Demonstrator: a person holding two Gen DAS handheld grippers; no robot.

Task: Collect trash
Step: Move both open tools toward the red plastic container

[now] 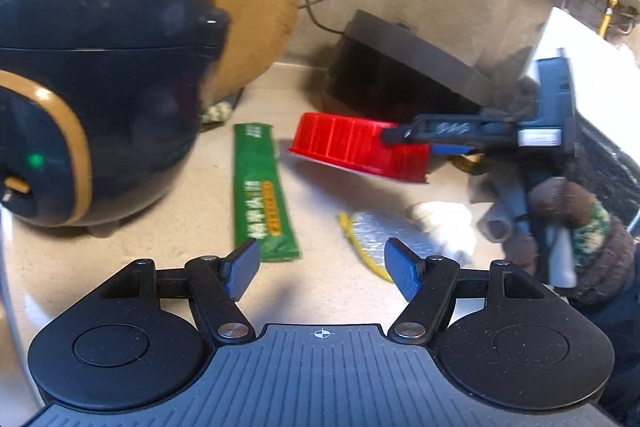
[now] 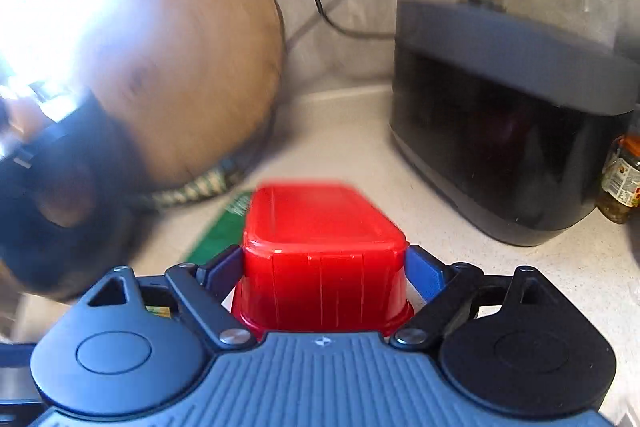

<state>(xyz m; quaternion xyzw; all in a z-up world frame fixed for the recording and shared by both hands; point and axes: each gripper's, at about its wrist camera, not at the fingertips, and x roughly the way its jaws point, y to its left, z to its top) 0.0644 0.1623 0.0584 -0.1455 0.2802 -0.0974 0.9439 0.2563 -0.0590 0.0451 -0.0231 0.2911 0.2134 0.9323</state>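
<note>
Red ribbed plastic tub (image 2: 324, 251), seemingly clamped by right gripper (image 2: 324, 269).

Left gripper (image 1: 322, 267) spread wide, holding nothing; right gripper (image 2: 326, 267) clamped.

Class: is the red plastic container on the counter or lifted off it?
Lifted: the red plastic container hangs tilted in the right gripper, its shadow on the counter below.

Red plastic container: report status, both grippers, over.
Right gripper shut on red plastic container, lifted off counter. Left gripper open, empty. Green flat wrapper, crumpled white tissue on counter below.
</note>
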